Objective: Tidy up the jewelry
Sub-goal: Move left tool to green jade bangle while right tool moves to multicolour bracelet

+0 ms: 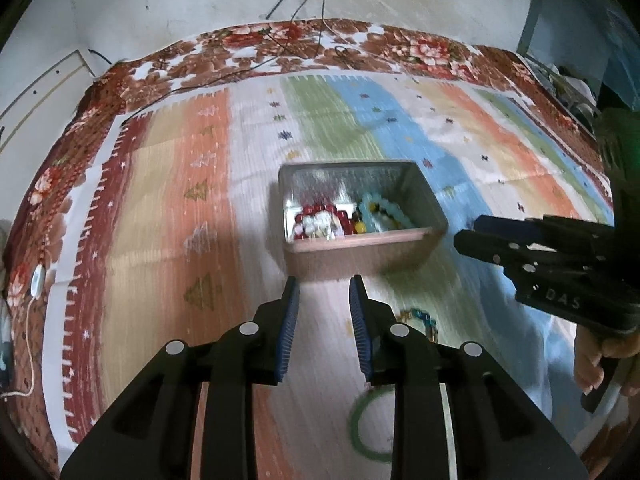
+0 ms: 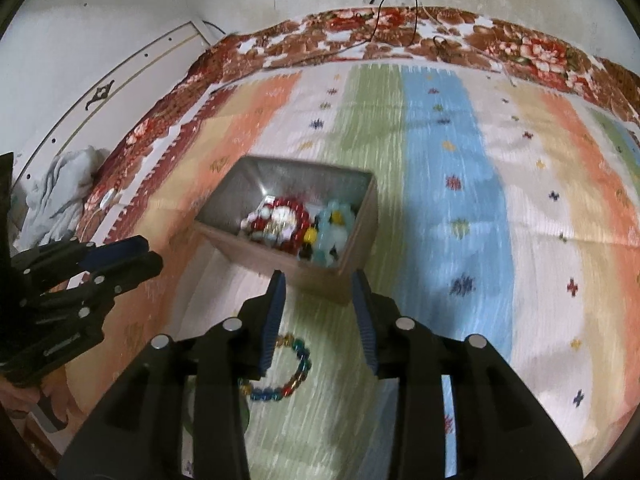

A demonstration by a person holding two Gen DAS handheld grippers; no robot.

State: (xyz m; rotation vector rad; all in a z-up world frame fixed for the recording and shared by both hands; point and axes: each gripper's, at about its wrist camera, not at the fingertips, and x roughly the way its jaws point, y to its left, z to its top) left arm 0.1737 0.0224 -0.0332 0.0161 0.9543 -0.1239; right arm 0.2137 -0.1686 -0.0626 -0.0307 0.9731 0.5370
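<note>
A small open box [image 1: 360, 245] [image 2: 352, 256] stands on the striped cloth. It holds a red bead bracelet [image 1: 320, 220] [image 2: 286, 216], a pale blue bead bracelet [image 1: 384, 212] [image 2: 334, 228] and a few yellow and dark beads. My left gripper [image 1: 324, 284] is open and empty, just short of the box's near wall. My right gripper [image 2: 319, 280] is open and empty, above a multicoloured bead bracelet [image 2: 294, 372] [image 1: 422, 318] lying on the cloth. A green bangle [image 1: 360, 436] lies below the left gripper, partly hidden by its right finger.
The striped cloth [image 1: 180, 208] [image 2: 460, 200] lies over a floral blanket [image 1: 280, 48]. Thin cables [image 1: 304, 12] hang down the back wall onto it. A crumpled grey cloth [image 2: 60, 196] sits at the left edge. A white switch on a cord [image 1: 37, 280] lies far left.
</note>
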